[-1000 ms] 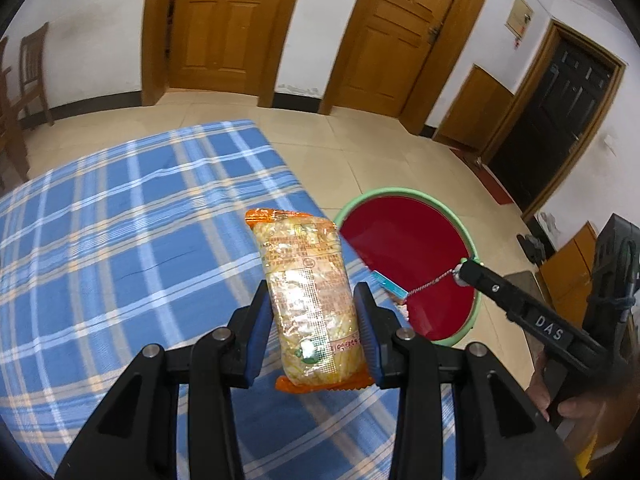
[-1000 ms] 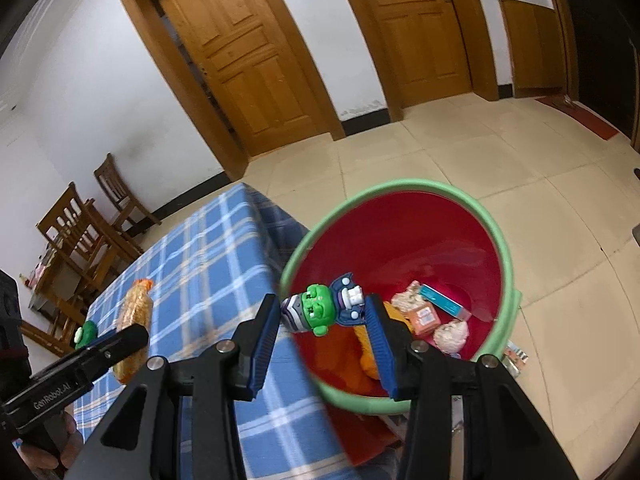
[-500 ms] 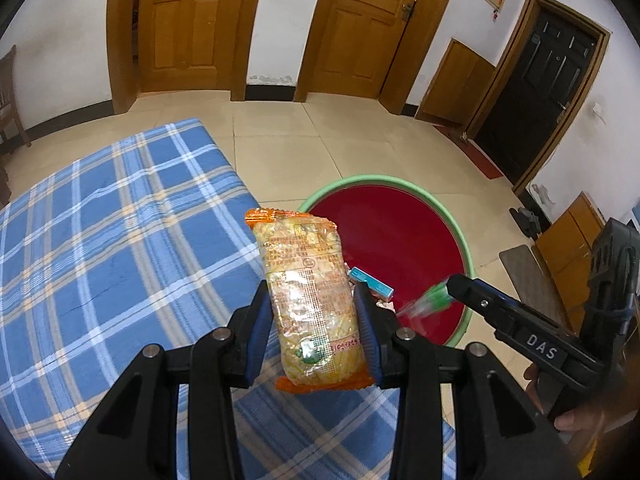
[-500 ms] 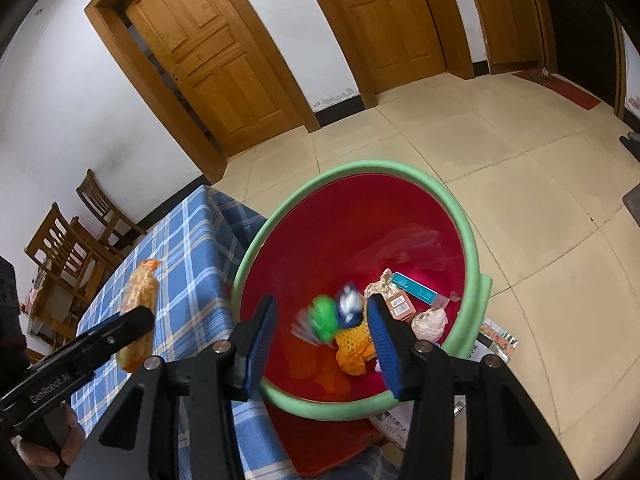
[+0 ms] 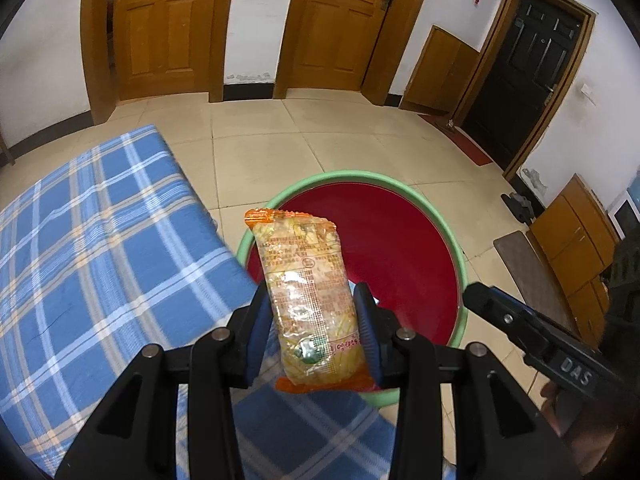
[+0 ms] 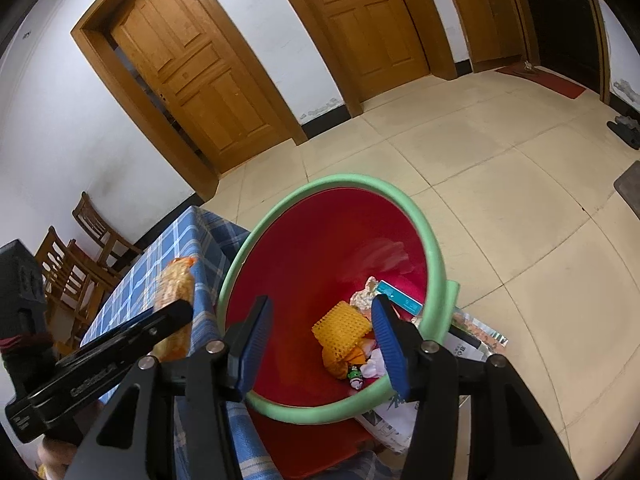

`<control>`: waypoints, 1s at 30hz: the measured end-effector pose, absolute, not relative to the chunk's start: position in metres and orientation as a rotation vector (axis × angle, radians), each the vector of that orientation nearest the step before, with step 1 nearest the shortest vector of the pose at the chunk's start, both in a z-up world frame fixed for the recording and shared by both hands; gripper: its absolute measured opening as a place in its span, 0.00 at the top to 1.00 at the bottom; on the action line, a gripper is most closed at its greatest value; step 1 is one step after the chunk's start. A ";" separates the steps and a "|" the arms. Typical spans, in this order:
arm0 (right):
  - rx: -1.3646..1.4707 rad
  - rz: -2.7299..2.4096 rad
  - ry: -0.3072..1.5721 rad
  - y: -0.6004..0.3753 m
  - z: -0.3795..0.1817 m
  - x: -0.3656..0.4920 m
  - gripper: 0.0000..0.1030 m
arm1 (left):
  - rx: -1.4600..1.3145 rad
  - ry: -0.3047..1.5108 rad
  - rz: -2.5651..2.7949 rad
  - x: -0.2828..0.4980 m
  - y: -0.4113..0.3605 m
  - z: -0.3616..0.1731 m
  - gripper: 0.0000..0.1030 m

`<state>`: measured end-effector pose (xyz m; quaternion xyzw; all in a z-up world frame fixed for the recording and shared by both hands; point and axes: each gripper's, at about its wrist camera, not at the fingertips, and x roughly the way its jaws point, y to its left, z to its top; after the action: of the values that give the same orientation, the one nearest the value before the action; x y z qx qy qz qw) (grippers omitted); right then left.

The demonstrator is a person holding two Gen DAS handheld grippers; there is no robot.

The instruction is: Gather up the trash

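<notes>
While the right gripper [image 6: 322,334] hangs spread and empty over the bin [image 6: 434,248], the left gripper [image 5: 312,326] pinches the snack packet [image 5: 308,300], its long axis pointing ahead at the bin's near rim.

Ahead of me, two panelled wooden doors [image 5: 160,28] stand in a white wall, with a black door [image 5: 532,76] off to my right. Beige floor tiles [image 5: 256,128] run up to them. A blue plaid tablecloth [image 5: 92,240] covers the table on my left, and slatted wooden chairs [image 6: 80,256] stand behind it.
</notes>
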<state>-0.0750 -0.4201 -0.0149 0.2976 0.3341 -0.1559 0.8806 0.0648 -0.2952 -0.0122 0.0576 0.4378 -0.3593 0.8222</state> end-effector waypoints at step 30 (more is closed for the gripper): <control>0.536 -0.208 0.687 -0.372 0.012 -0.072 0.27 | 0.026 0.912 -0.557 0.045 -0.207 0.016 0.32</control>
<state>-0.0718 -0.3721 0.0116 0.2590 0.3322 -0.1007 0.9013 0.0449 -0.2067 0.0164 0.0122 0.4346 -0.2655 0.8605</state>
